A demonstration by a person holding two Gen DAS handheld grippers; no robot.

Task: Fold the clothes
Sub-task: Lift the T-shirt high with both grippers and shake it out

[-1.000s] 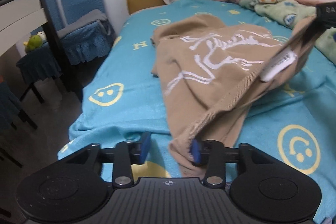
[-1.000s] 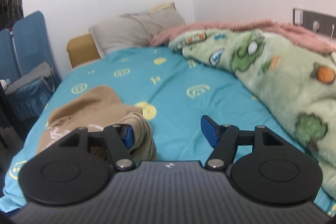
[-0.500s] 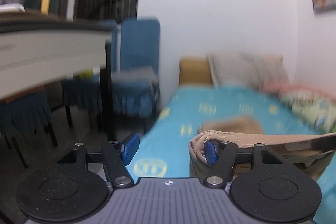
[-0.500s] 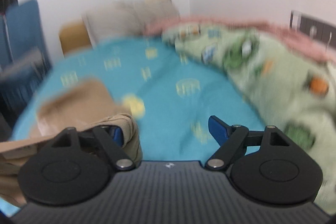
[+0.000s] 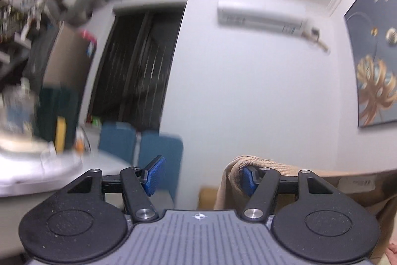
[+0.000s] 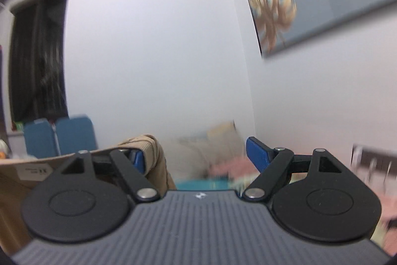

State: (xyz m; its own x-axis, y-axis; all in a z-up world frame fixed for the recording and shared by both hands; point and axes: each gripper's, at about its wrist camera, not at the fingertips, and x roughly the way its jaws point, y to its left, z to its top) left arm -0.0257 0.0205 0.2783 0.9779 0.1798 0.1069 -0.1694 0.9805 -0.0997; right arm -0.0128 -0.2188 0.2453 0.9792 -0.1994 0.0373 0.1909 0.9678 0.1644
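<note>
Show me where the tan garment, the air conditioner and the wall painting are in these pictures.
tan garment (image 5: 232,171): left wrist view, the ribbed edge draped over a finger.
air conditioner (image 5: 260,14): left wrist view, middle of its front.
wall painting (image 6: 275,4): right wrist view, the golden leaf.

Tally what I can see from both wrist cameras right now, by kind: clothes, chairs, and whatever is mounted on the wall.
Tan garment: 1
Blue chairs: 2
Air conditioner: 1
Wall painting: 1
Total: 5
</note>
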